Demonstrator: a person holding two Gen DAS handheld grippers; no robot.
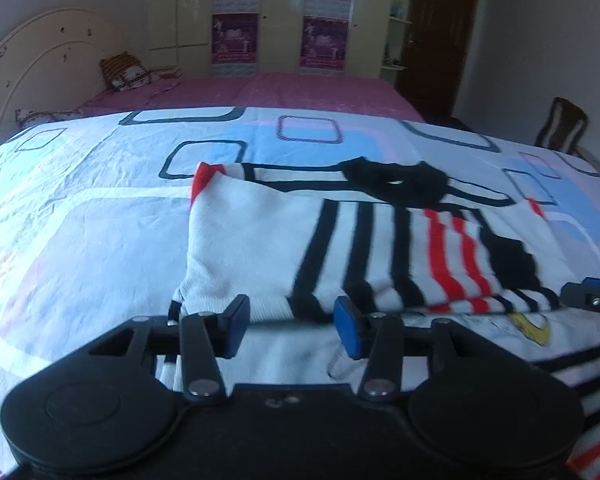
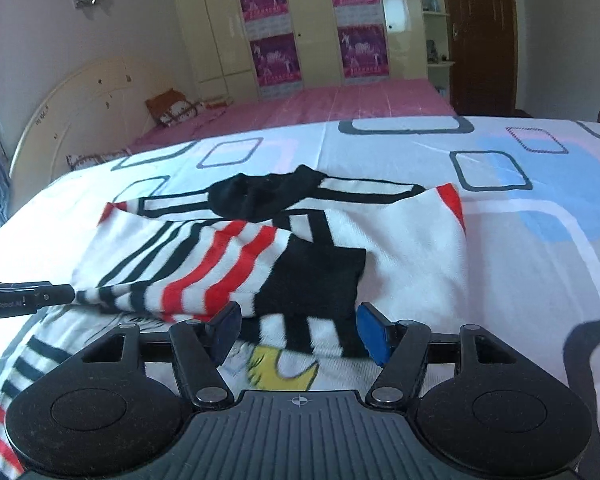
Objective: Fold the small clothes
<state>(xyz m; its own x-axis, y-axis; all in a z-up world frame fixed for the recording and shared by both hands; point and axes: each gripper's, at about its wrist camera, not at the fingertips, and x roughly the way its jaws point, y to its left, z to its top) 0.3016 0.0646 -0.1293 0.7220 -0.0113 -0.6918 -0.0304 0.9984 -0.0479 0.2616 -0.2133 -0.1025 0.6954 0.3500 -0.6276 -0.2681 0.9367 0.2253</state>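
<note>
A small white shirt point(image 1: 252, 240) with black and red stripes and a black collar point(image 1: 396, 180) lies on the patterned sheet, its upper part folded toward me over the lower part. A yellow print point(image 2: 280, 368) shows below the folded edge. My left gripper point(image 1: 292, 316) is open at the near folded edge on the left, and the cloth lies in its gap with neither pad pressing on it. My right gripper point(image 2: 299, 324) is open at the same edge further right, over the black patch and stripes point(image 2: 312, 276). Each gripper also shows in the other view: the right gripper point(image 1: 592, 292), the left gripper point(image 2: 24, 300).
The shirt rests on a white sheet point(image 1: 80, 200) printed with blue and pink squares. Beyond it lie a pink bed point(image 1: 300, 92) with cushions point(image 1: 126, 72) and a cream headboard point(image 1: 40, 60). A wardrobe point(image 2: 312, 24) stands at the back, a dark chair point(image 1: 564, 128) at the right.
</note>
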